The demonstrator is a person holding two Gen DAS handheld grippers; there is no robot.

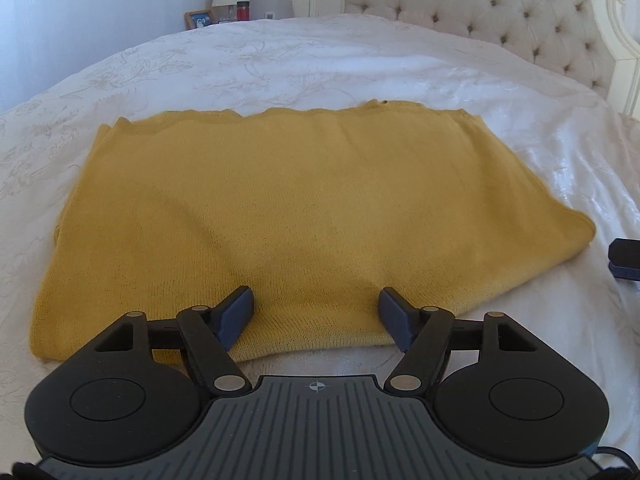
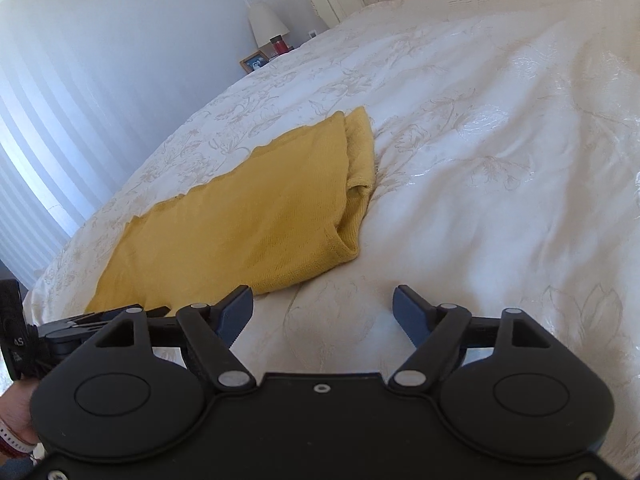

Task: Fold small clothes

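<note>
Mustard knit garment (image 1: pixel 304 216) folded flat on bed (image 1: pixel 360 64). Right view shows layered fold edge (image 2: pixel 356 184). Left gripper (image 1: pixel 316 312) and right gripper (image 2: pixel 323 312) fingers apart, empty.

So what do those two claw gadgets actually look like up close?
Both are matte black plastic: two round discs, hinged link arms with silver pivot pins, and dark blue jaws. The left gripper has a ribbed grey plate with a crosshair mark; the right gripper has a plain black one.
</note>
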